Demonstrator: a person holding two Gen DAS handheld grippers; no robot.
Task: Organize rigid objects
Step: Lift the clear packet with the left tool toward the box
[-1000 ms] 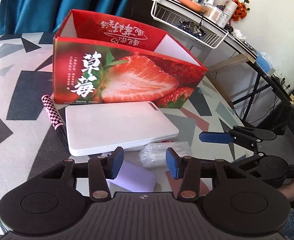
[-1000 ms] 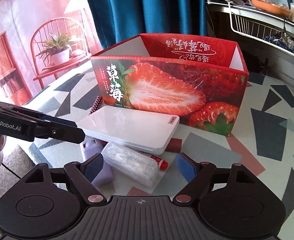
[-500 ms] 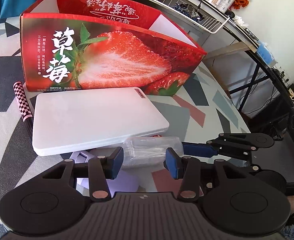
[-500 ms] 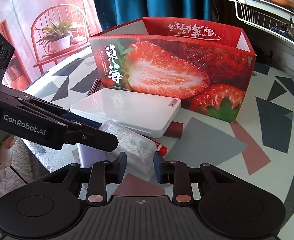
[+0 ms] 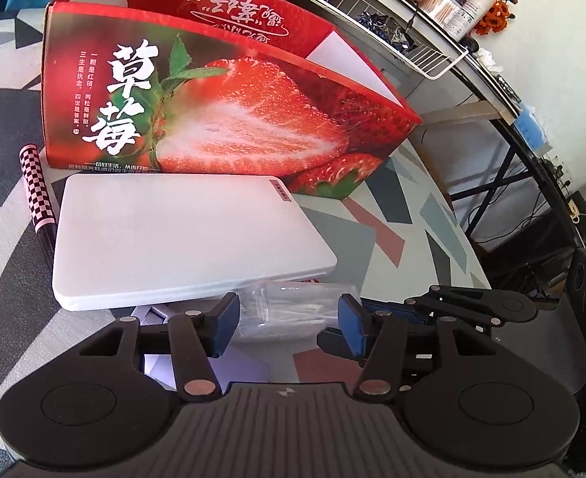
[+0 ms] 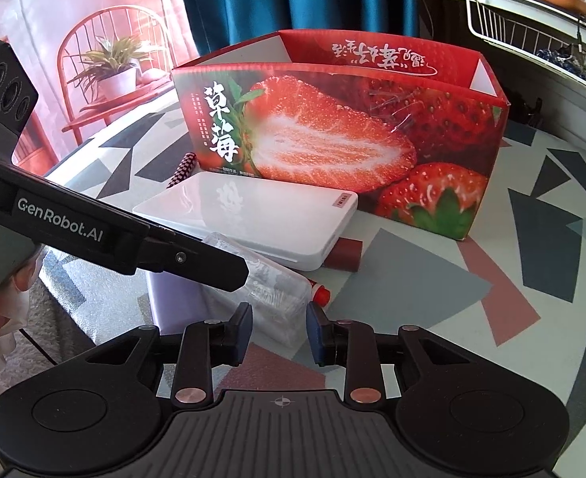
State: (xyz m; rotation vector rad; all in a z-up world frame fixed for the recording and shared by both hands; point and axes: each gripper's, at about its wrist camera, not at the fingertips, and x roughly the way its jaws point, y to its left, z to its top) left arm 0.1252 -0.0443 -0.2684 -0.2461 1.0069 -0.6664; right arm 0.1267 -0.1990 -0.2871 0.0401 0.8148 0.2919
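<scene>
- Left wrist view: the left gripper (image 5: 289, 322) sits low over a clear, crinkled plastic packet (image 5: 293, 310). Its blue pads stand partly apart on either side of the packet without pressing it, and the jaws have just been opening.
- Just behind the packet lies a flat white case (image 5: 181, 239) with rounded corners and a smooth matte top. It rests partly on a pale lilac box (image 5: 229, 370), whose corner shows under the near edge.
- A slim pen with a pink and black chequered barrel (image 5: 34, 187) lies along the left side of the case.
- Behind stands an open, glossy red cardboard box printed with a cut strawberry (image 5: 221, 119), upright on the counter (image 5: 412, 247), which has a pattern of grey, teal and pink shards.
- At the right edge the right gripper (image 5: 344, 338) comes in, black with blue pads, at the end of the packet.
- Right wrist view: the right gripper (image 6: 279, 332) has its jaws drawn narrow, after a recent closing, with the end of the packet (image 6: 269, 283) between the pads; whether they pinch it I cannot tell.
- The black finger of the left gripper (image 6: 197, 265) crosses over the packet from the left.
- A dark red cylinder (image 6: 346, 253) pokes out from under the white case (image 6: 249, 219), and a small red cap (image 6: 320, 292) shows beside the packet.
- The strawberry box (image 6: 332, 139) stands just behind the case.
</scene>
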